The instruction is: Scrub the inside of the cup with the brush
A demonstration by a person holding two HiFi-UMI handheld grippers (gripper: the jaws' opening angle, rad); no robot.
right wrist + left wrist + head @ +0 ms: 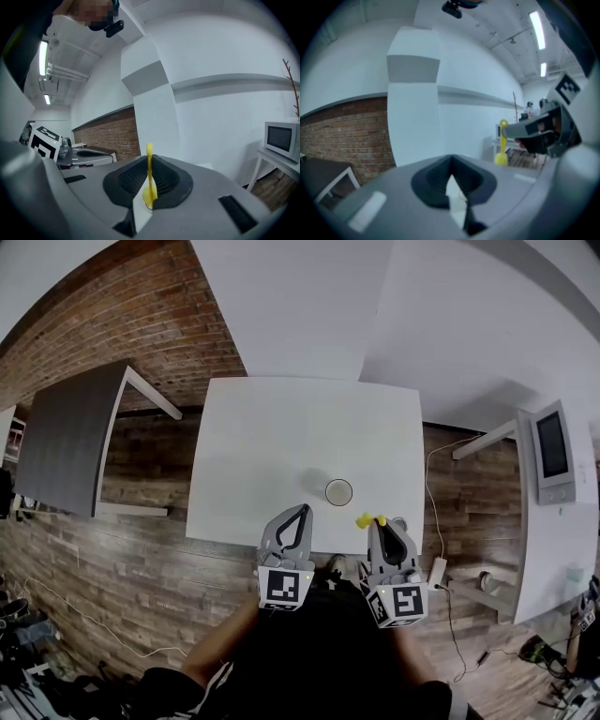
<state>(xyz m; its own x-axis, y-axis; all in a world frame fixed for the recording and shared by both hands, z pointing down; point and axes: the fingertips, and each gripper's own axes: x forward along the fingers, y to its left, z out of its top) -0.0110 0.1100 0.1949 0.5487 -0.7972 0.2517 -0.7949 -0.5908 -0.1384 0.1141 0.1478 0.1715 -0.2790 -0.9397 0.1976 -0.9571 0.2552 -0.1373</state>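
My left gripper (302, 510) is closed, empty; my right gripper (382, 524) clamps the yellow brush (149, 176). The cup (338, 492) stands just on their far side.

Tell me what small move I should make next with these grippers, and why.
Probably open the left gripper and ease it toward the cup. Its jaws are shut on nothing, while the right gripper clamps the brush. The cup stands free on the table, ahead of both grippers, so it would likely slide under scrubbing unless steadied.
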